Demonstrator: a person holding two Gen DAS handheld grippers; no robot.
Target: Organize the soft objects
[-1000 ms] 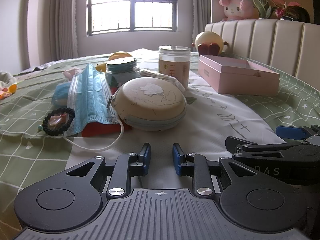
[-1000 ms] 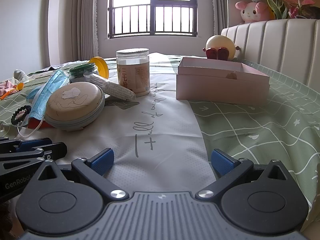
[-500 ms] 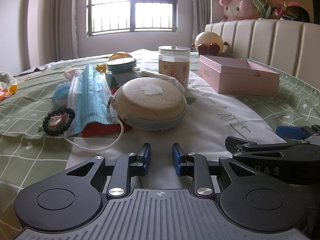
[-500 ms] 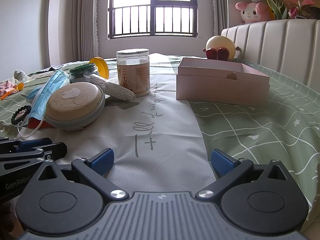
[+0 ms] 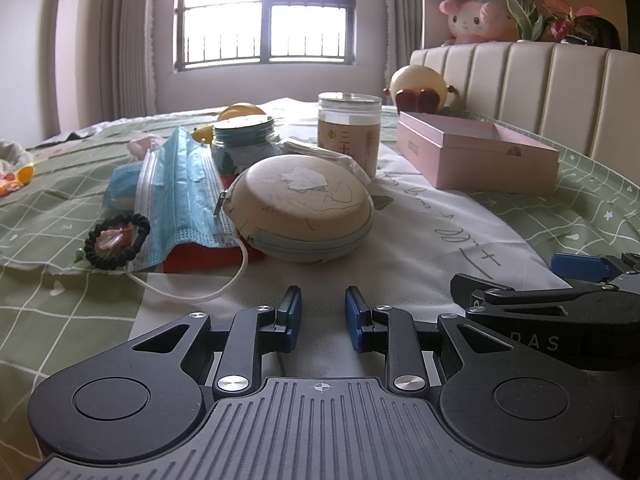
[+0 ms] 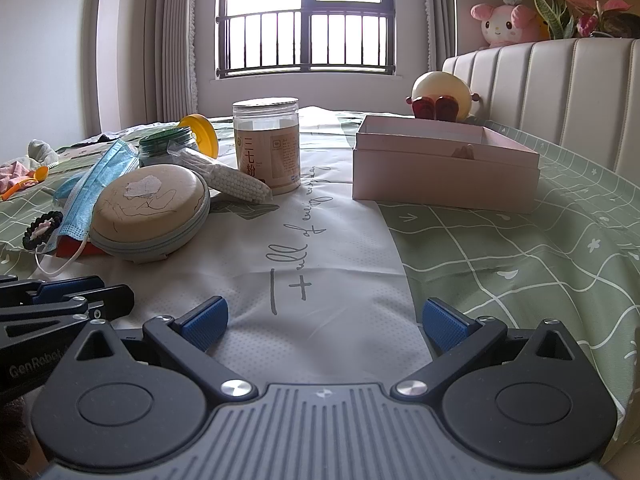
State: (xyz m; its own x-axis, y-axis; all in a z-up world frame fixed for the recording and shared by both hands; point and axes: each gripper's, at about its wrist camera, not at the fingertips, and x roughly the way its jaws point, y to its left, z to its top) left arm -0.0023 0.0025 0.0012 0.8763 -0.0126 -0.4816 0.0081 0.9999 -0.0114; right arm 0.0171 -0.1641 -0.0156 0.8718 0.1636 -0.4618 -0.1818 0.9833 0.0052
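Bed [image 6: 520,248]: green grid cover with a white lettered panel down the middle; carries everything. Padded headboard [image 6: 560,92] closes the right side. The near white panel is bare, the widest open room for either tool.

Pink box [image 6: 444,168]: open-topped, far right, well apart from the clutter; one small object shows inside, too small to name. Judged the likely container, nearly unfilled.

Round zip case [image 5: 300,208]: cream, left of centre, resting against a red flat item.

Clear jar [image 6: 267,144] and green-lidded jar [image 5: 244,142]: upright behind the case; they hem in its far side.

Face mask [image 5: 180,184]: blue, draped left of the case, ear loop trailing near.

Cotton swab pack [image 6: 236,180]: leaning between case and clear jar.

Beaded bracelet [image 5: 116,236]: far left, beside the mask.

Left gripper [image 5: 323,316]: jaws narrowly parted, holding nothing, low on the near panel, facing the case.

Right gripper [image 6: 324,320]: jaws spread wide, holding nothing.

Progress, as judged: barely begun; the soft items lie unsorted in the left pile. The approach from the near side is free, with rigid jars crowding the back.
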